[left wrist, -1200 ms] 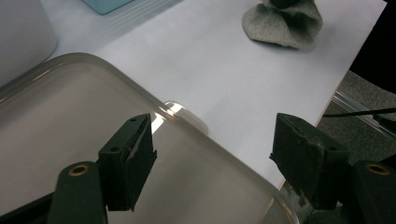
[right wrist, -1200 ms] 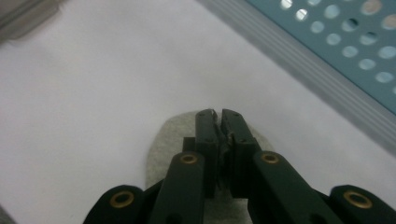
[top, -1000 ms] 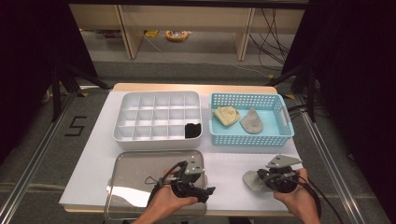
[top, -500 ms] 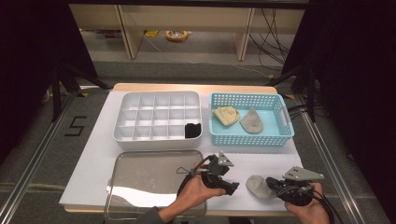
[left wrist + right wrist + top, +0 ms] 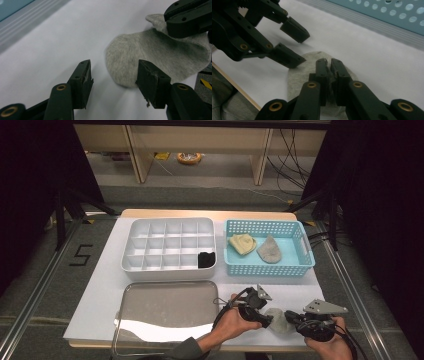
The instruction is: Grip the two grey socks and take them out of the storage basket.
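Observation:
A small grey sock [image 5: 276, 319] lies on the white table cover near the front edge. My right gripper [image 5: 292, 320] comes in from the right and is shut on a pinch of the grey sock [image 5: 297, 75], its jaws [image 5: 329, 65] pressed together. My left gripper [image 5: 269, 320] reaches in from the left and stands open. Its jaws [image 5: 113, 75] straddle the rounded end of the sock [image 5: 150, 57], and the right-hand jaw touches the fabric. The right gripper [image 5: 187, 17] shows at the top right of the left gripper view. The left gripper [image 5: 295, 46] shows open in the right gripper view.
A metal tray [image 5: 165, 312] lies to the left of the hands. Behind it is a white compartment box [image 5: 170, 222] with a black item [image 5: 206, 259] in one cell. A blue basket [image 5: 306, 262] holds a yellow sock [image 5: 242, 243] and a grey one [image 5: 269, 250].
My left gripper has moved right, from over the metal tray to the grey sock, and is open around its end. The right gripper has drawn back slightly, still holding the sock.

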Action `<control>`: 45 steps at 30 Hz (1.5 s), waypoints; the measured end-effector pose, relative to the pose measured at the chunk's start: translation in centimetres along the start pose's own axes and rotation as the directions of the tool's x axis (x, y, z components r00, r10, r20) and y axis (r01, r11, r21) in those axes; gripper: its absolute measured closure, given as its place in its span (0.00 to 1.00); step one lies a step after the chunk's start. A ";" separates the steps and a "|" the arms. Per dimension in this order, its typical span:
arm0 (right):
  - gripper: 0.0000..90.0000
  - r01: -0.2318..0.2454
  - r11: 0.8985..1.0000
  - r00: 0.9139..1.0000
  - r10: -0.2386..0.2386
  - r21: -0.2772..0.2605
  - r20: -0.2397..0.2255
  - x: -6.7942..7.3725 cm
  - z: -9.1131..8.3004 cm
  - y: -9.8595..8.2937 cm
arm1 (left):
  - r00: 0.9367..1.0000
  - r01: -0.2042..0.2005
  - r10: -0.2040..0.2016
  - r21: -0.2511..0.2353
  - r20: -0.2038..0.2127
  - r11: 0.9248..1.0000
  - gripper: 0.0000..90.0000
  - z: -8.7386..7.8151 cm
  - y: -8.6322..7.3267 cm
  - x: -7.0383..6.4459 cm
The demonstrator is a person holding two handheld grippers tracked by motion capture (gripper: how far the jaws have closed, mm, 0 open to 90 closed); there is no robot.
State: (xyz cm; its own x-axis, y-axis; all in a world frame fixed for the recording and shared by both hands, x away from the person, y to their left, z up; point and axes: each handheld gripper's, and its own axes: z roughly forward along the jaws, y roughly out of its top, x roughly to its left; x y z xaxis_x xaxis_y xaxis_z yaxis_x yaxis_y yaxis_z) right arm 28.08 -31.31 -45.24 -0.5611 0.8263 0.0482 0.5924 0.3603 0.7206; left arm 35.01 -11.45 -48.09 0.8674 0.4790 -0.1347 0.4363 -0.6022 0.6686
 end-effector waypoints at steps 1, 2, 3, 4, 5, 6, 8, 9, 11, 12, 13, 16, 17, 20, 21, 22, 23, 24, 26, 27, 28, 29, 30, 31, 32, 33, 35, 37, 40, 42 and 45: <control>0.94 -0.037 0.999 0.999 0.037 0.010 0.005 0.3 -0.1 0.0 | 1.000 -0.017 0.018 0.017 -0.006 1.000 0.52 0.2 0.1 -0.1; 0.94 -0.005 1.000 1.000 0.005 0.001 0.011 0.0 0.0 0.0 | 1.000 -0.021 0.021 0.005 -0.018 1.000 0.53 0.4 0.0 -0.2; 0.94 -0.012 1.000 1.000 0.012 0.006 0.009 0.1 0.0 -0.1 | 1.000 -0.021 0.021 0.005 -0.018 1.000 0.56 0.4 0.0 -0.2; 0.94 -0.018 1.000 1.000 0.018 0.008 0.008 0.1 0.0 -0.1 | 0.999 -0.042 0.042 -0.001 -0.015 0.999 0.63 0.5 0.1 -0.4; 0.94 -0.018 1.000 1.000 0.018 0.008 0.008 0.1 0.0 -0.1 | 0.999 -0.042 0.042 -0.001 -0.015 0.999 0.71 0.5 0.1 -0.4; 0.95 -0.009 1.000 1.000 0.009 0.007 0.001 0.1 0.0 -0.1 | 0.999 -0.052 0.052 -0.003 -0.010 0.999 0.77 0.5 0.0 -0.6; 0.95 -0.009 1.000 1.000 0.009 0.011 -0.004 0.1 0.0 0.0 | 0.999 -0.042 0.042 -0.007 0.002 0.999 0.88 0.4 -0.1 -0.8; 0.95 0.001 1.000 1.000 -0.001 0.008 -0.002 0.0 0.0 0.1 | 0.999 -0.037 0.038 -0.019 0.002 0.999 0.91 0.4 -0.1 -0.8; 0.95 -0.024 1.000 1.000 0.024 0.001 -0.007 0.2 0.0 0.1 | 0.999 -0.039 0.039 -0.029 -0.002 0.999 0.94 0.0 -0.3 -0.7; 0.95 -0.032 0.999 0.999 0.032 0.006 0.001 0.4 -0.1 0.2 | 0.999 -0.039 0.039 -0.029 -0.002 0.999 0.96 0.0 -0.3 -0.7; 0.95 -0.004 1.000 1.000 0.004 0.003 -0.003 0.1 0.0 0.3 | 0.999 -0.046 0.046 -0.042 -0.004 0.998 0.96 -0.6 -0.3 -0.5; 0.95 0.004 1.000 1.000 -0.004 -0.013 -0.006 0.2 0.0 1.0 | 1.000 -0.006 0.005 -0.098 -0.019 0.995 0.97 -1.8 -0.4 0.0; 0.95 0.010 1.000 1.000 -0.010 -0.018 -0.007 0.2 -0.1 1.3 | 1.000 0.003 -0.005 -0.100 -0.024 0.995 0.97 -2.4 -0.4 0.3; 0.95 0.003 1.000 1.000 -0.003 -0.027 -0.013 0.5 0.0 2.3 | 0.999 0.003 -0.009 -0.123 -0.049 0.992 0.97 -3.7 -0.7 1.2; 0.95 0.023 0.999 1.000 -0.023 -0.033 -0.016 0.4 0.1 2.7 | 0.999 0.003 -0.009 -0.123 -0.049 0.992 0.97 -3.7 -0.7 1.2; 0.95 -0.001 0.999 1.000 0.000 -0.036 -0.017 0.6 0.2 3.0 | 0.996 0.003 -0.015 -0.141 -0.083 0.990 0.97 -4.6 -1.1 1.7; 0.95 0.014 0.999 1.000 -0.015 -0.034 -0.023 0.6 0.4 3.4 | 0.995 0.006 -0.020 -0.144 -0.094 0.990 0.97 -5.0 -1.4 1.9; 0.96 0.012 0.999 1.000 -0.012 -0.033 -0.027 0.7 0.6 3.7 | 0.995 0.008 -0.022 -0.146 -0.094 0.989 0.97 -5.3 -1.7 2.2; 0.96 0.014 0.999 0.999 -0.015 -0.034 -0.040 0.7 1.2 4.2 | 0.994 0.018 -0.034 -0.153 -0.107 0.988 0.97 -5.7 -2.3 2.5; 0.96 0.014 0.999 0.999 -0.015 -0.034 -0.040 0.7 1.2 4.2 | 0.994 0.018 -0.034 -0.153 -0.107 0.988 0.97 -5.7 -2.3 2.5; 0.96 0.040 0.999 0.998 -0.041 -0.029 -0.037 0.7 1.8 4.3 | 0.994 0.029 -0.046 -0.164 -0.098 0.986 0.97 -5.9 -3.0 2.5; 0.96 0.040 0.999 0.998 -0.041 -0.024 -0.041 0.8 2.0 4.2 | 0.994 0.029 -0.046 -0.164 -0.098 0.986 0.97 -5.9 -3.0 2.5; 0.96 0.027 1.000 0.999 -0.028 -0.012 -0.043 1.0 2.1 4.0 | 0.994 0.024 -0.040 -0.161 -0.098 0.987 0.97 -6.0 -3.6 2.3; 0.96 0.032 0.999 0.999 -0.032 -0.005 -0.041 0.9 2.1 3.8 | 0.994 0.024 -0.040 -0.161 -0.098 0.987 0.97 -6.0 -3.6 2.3; 0.96 0.038 0.999 0.998 -0.038 -0.003 -0.040 0.9 2.1 3.5 | 0.995 0.014 -0.028 -0.145 -0.101 0.989 0.97 -5.9 -4.1 2.1; 0.96 0.040 0.999 0.998 -0.040 -0.006 -0.046 0.7 2.1 3.2 | 0.995 0.022 -0.036 -0.149 -0.090 0.989 0.97 -5.8 -4.3 1.9; 0.96 0.029 1.000 0.999 -0.028 0.008 -0.032 0.4 1.8 2.6 | 0.995 0.018 -0.031 -0.140 -0.093 0.990 0.97 -5.8 -4.5 1.6; 0.95 0.030 0.999 0.999 -0.030 0.011 -0.031 0.0 1.8 1.9 | 0.995 0.009 -0.021 -0.132 -0.094 0.991 0.97 -5.8 -4.7 1.6; 0.93 -0.028 0.999 0.999 0.029 0.039 -0.032 0.0 1.7 0.8 | 0.997 0.014 -0.022 -0.121 -0.067 0.993 0.97 -5.5 -5.3 1.0; 0.91 -0.030 0.999 0.999 0.031 0.039 -0.019 -0.2 1.6 0.4 | 0.998 0.006 -0.014 -0.115 -0.063 0.993 0.97 -5.5 -5.5 0.7; 0.89 -0.041 0.998 0.999 0.042 0.052 -0.005 -0.3 1.3 0.1 | 0.998 0.002 -0.009 -0.112 -0.063 0.994 0.96 -5.6 -5.6 0.4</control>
State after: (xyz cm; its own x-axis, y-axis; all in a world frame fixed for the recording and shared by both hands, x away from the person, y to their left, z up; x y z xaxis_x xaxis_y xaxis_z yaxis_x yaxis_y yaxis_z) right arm 29.04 -30.94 -46.06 -0.5390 0.8383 0.0819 0.6444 0.3478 0.6811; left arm 31.57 -4.36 -47.81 0.8468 0.5235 -0.0944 0.4084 -0.5260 0.7460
